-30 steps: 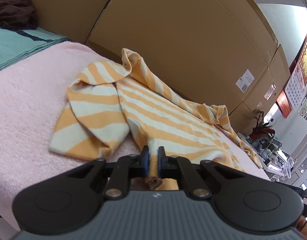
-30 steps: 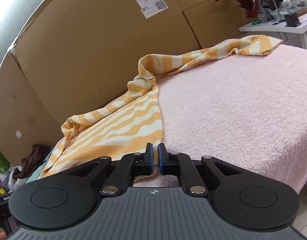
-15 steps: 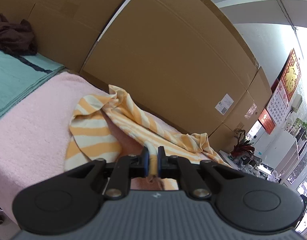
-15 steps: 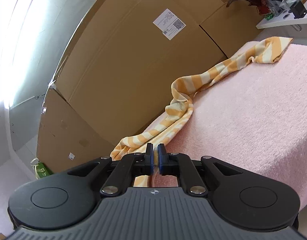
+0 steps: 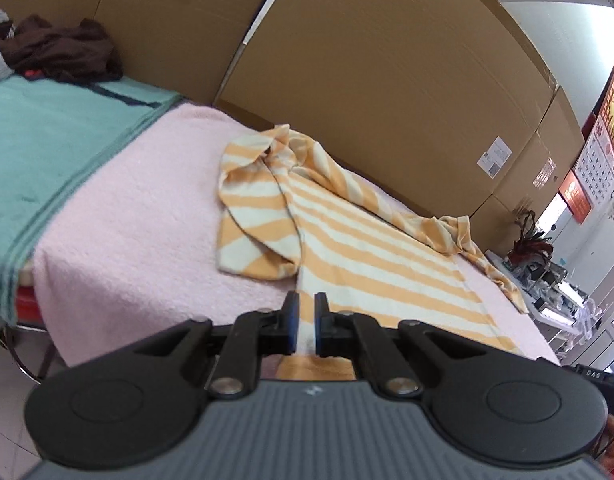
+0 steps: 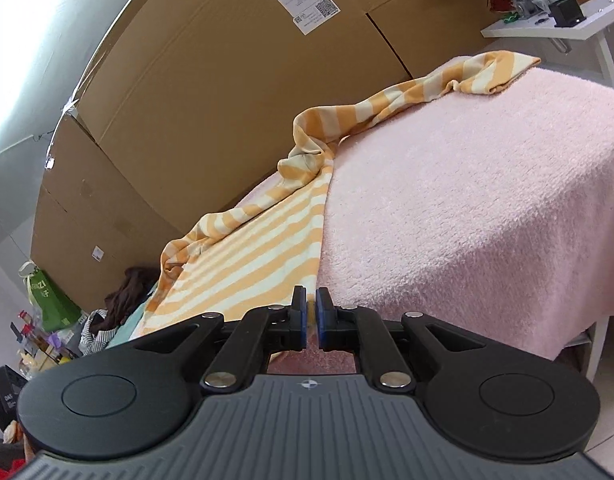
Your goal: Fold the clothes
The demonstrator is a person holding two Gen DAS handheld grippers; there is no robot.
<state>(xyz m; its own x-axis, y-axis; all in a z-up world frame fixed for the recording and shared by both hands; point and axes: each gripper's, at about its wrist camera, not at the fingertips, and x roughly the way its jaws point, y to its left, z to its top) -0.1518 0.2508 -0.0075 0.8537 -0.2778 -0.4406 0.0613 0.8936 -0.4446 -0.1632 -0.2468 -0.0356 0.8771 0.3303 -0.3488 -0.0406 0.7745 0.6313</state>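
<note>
- Pulling is evident in the left wrist view: the left gripper (image 5: pixel 305 320) has the shirt (image 5: pixel 371 256) hem nipped between closed jaws, and against the frames a second and half a second back the body panel now lies longer and flatter on the blanket (image 5: pixel 139 216).
- Half a second back that panel was bunched and narrow; now it lies broad with its stripes running straight. Judgement: the shirt is being spread ahead of the first fold, which is not yet made.
- One sleeve (image 5: pixel 251 216) lies doubled at the left of the body; the far edge sits rumpled along the cardboard (image 5: pixel 379 80).
- Material: soft knit in orange and cream stripes, limp. The blanket is pink, fluffy pile, likely to drag on the cloth. A teal cover (image 5: pixel 51 144) adjoins it, with a dark garment (image 5: pixel 63 50) heaped at its far end.
- Right wrist view: the right gripper (image 6: pixel 311 316) has its jaws all but closed on the shirt's (image 6: pixel 259 256) near corner.
- Compared with the earlier frames, this side edge runs straighter along the blanket (image 6: pixel 467 208); the other sleeve (image 6: pixel 447 84) trails twisted, rope-like, toward the far corner.
- Cardboard (image 6: pixel 235 80) stands rigid, smooth and labelled behind.
</note>
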